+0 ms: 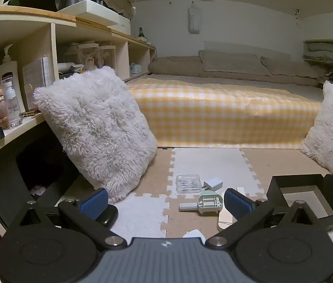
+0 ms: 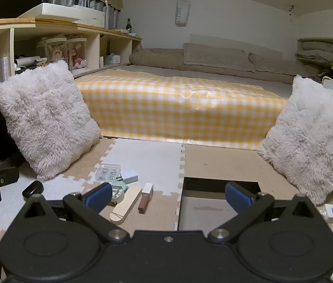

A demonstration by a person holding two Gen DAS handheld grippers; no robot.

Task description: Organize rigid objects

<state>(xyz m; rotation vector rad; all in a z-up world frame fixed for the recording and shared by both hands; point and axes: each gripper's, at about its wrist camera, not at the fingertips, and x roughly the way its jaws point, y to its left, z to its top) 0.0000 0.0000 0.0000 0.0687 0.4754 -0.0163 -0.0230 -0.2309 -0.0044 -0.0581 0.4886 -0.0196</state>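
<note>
While fluffy, square pillow (image 1: 95, 132) upright

Two fluffy pillows (image 2: 48, 118), one black box (image 2: 218, 202)

Low bedroom, dim warm light. Floor is covered with interlocking foam mats (image 2: 147, 158) in white and tan squares. A low bed (image 2: 178, 115) is set against the back wall, draped in a yellow-and-white checked cover; beige pillows (image 2: 215, 55) and rolled bedding are lined up along its head. Two white fluffy cushions are propped at the bed's corners, one left (image 1: 95, 132), one right (image 2: 307, 136). A wooden cubby shelf (image 1: 53, 40) runs along the left wall, filled with bottles, boxes and small figures. White back wall (image 2: 237, 16) carries a hanging white pouch (image 2: 181, 11). Folded blankets are stacked in a niche (image 2: 317, 49) at far right.
</note>
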